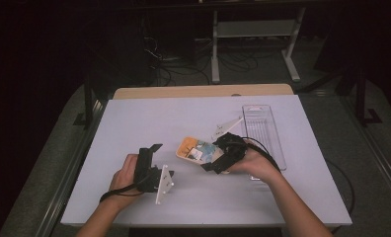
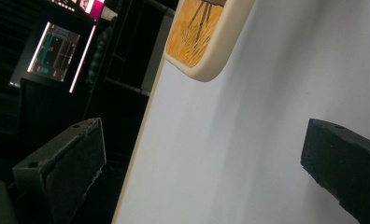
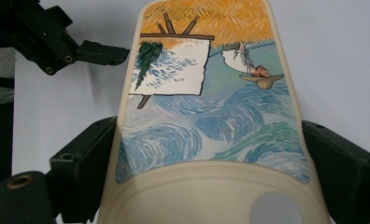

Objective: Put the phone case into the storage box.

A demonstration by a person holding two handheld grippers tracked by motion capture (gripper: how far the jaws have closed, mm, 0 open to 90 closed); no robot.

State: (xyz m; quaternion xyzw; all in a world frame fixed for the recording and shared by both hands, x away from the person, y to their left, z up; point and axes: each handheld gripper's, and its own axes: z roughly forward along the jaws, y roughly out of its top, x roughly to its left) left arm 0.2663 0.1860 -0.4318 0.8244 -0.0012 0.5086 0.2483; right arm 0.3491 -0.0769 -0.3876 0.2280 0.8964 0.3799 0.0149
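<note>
A cream phone case (image 1: 193,149) with a painted scene of orange sky, blue swirls and a white easel lies at the table's middle. My right gripper (image 1: 211,162) comes at it from the right. In the right gripper view the case (image 3: 206,107) fills the gap of that gripper (image 3: 211,172), and both jaws press its long sides. My left gripper (image 1: 158,160) rests on the table to the case's left, open and holding nothing. In the left gripper view a corner of the case (image 2: 199,42) shows far beyond the wide-set gripper (image 2: 202,172).
A clear plastic tray (image 1: 262,128) lies lengthwise at the table's right side, just behind the right hand. The white table (image 1: 149,118) ends at a wooden strip at the back. A lit monitor (image 2: 54,51) stands in the dark beyond the table.
</note>
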